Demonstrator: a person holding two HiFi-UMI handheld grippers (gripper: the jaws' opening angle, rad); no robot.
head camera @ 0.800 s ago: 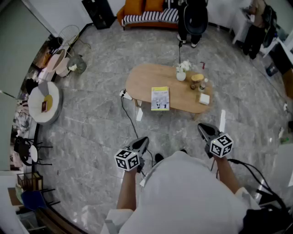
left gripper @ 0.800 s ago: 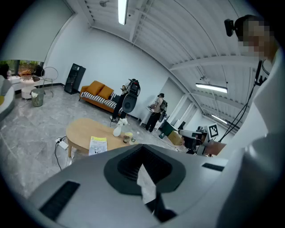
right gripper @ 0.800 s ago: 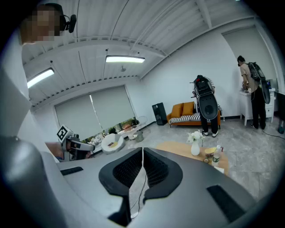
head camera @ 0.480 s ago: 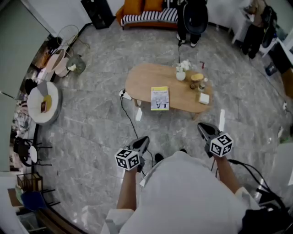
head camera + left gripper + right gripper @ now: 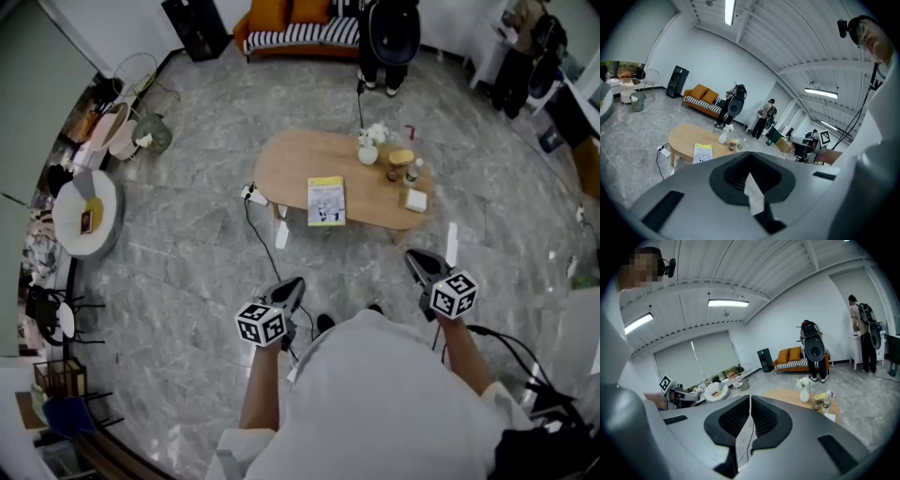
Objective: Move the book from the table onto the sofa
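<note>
In the head view, the book (image 5: 326, 201) is seen lying flat at the front edge of the oval counter (image 5: 286, 167). It is well apart from the left gripper (image 5: 292, 286) and the right gripper (image 5: 417, 263), and the sofa (image 5: 298, 36) is set beyond the counter.

In the left gripper view, the jaws are seen pressed together on nothing.

In the right gripper view, only a thin slit is left between the jaws, which are empty.

The book is judged thin, light and floppy, with a possibly slick cover. A pinch at the near edge or the spine is advised, with the sagging side supported.
</note>
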